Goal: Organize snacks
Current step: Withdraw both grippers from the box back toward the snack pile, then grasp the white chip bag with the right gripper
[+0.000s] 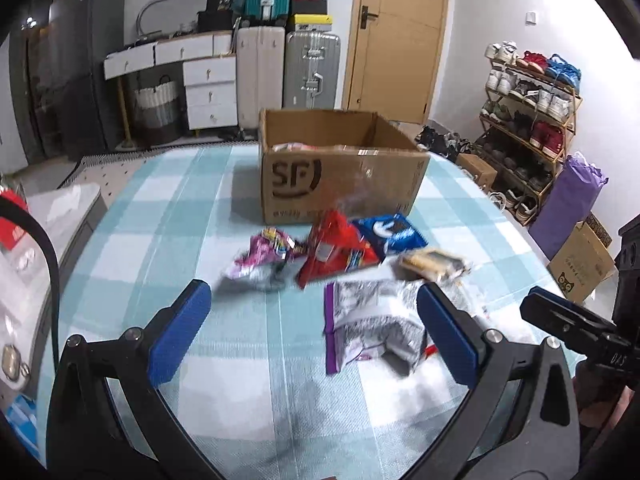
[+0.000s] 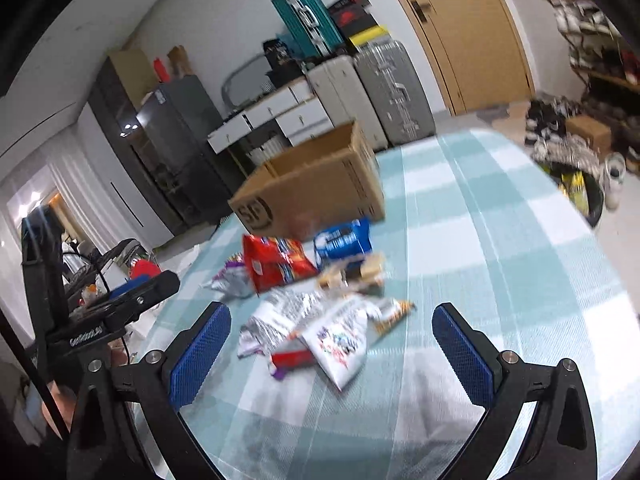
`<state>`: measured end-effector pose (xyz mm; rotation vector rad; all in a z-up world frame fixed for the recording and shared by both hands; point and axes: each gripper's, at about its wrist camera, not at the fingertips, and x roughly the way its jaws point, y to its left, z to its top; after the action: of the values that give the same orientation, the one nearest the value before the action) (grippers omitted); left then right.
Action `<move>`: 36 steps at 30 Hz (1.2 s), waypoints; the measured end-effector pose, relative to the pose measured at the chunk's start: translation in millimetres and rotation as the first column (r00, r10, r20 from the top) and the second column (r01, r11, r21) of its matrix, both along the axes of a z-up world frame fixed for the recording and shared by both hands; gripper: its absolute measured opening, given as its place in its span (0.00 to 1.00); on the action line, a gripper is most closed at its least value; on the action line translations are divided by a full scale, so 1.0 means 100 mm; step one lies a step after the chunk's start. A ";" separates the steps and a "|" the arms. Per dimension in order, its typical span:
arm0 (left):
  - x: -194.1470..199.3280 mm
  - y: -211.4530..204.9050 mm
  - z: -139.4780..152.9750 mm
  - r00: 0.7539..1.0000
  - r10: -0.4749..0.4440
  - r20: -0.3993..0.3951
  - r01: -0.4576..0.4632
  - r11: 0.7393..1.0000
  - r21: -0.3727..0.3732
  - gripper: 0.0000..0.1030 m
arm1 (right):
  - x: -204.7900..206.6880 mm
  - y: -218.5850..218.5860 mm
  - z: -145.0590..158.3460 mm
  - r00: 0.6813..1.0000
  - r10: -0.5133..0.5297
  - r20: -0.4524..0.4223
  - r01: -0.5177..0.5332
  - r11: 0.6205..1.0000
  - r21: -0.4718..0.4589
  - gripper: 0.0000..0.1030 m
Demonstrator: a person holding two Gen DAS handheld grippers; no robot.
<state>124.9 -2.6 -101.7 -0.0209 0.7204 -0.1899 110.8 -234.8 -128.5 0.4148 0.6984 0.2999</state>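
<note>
An open cardboard box marked SF stands at the far side of the checked table; something pink shows inside it. In front lie snack packs: a red bag, a blue pack, a pink-and-silver bag, a yellowish pack and a silver bag with a purple edge. My left gripper hangs open just short of the silver bag, nothing in it. The right wrist view shows the box, the red bag, the blue pack and a silver-white bag. My right gripper is open around that pile, empty.
The table carries a teal and white checked cloth. A grey chair stands at its left. Suitcases, white drawers and a wooden door line the far wall. A shoe rack stands at the right.
</note>
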 end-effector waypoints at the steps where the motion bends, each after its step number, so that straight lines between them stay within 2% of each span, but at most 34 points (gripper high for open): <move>1: -0.01 0.01 -0.05 1.000 0.001 -0.003 -0.001 1.000 0.001 1.00 | 0.01 0.00 -0.05 1.000 -0.001 -0.018 0.001 1.000 0.011 1.00; 5: 0.00 0.03 -0.22 1.000 0.015 -0.019 -0.015 1.000 0.003 1.00 | 0.11 0.01 -0.27 0.993 0.024 -0.115 -0.018 0.999 0.050 1.00; 8: 0.02 0.06 -0.33 0.999 0.015 -0.039 -0.016 1.000 -0.012 1.00 | 0.19 0.00 -0.39 0.987 0.031 -0.156 -0.018 0.997 0.081 1.00; 12: 0.04 0.08 -0.46 0.997 0.014 -0.071 -0.016 1.000 -0.026 1.00 | 0.29 -0.03 -0.50 0.979 0.054 -0.197 -0.021 0.986 0.163 1.00; 16: 0.05 0.04 -0.53 0.996 0.004 -0.088 -0.007 1.000 -0.029 1.00 | 0.39 -0.01 -0.50 0.978 0.054 -0.201 -0.019 0.985 0.169 0.99; 23: 0.07 0.04 -0.57 0.996 -0.008 -0.091 0.003 0.999 -0.052 1.00 | 0.54 0.23 -0.46 0.975 0.058 -0.213 -0.054 0.998 0.025 0.99; 28: 0.06 0.07 -0.59 0.995 -0.006 -0.096 -0.001 0.998 -0.064 1.00 | 0.59 0.32 -0.47 0.979 0.054 -0.196 -0.060 0.998 -0.025 0.97; 31: 0.07 0.09 -0.62 0.994 -0.003 -0.105 -0.004 0.997 -0.074 1.00 | 0.57 0.37 -0.47 0.983 0.038 -0.180 -0.053 0.996 -0.077 0.86; 32: 0.06 0.10 -0.63 0.994 -0.004 -0.108 -0.004 0.997 -0.078 1.00 | 0.56 0.37 -0.47 0.984 0.031 -0.178 -0.048 0.995 -0.093 0.77; 36: 0.06 0.11 -0.67 0.993 -0.004 -0.121 -0.007 0.996 -0.084 1.00 | 0.55 0.36 -0.48 0.983 0.044 -0.179 -0.063 0.993 -0.098 0.55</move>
<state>131.0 8.1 -168.7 -0.1142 0.8325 -0.2188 166.1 -198.8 -176.8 0.3265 0.8963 0.2785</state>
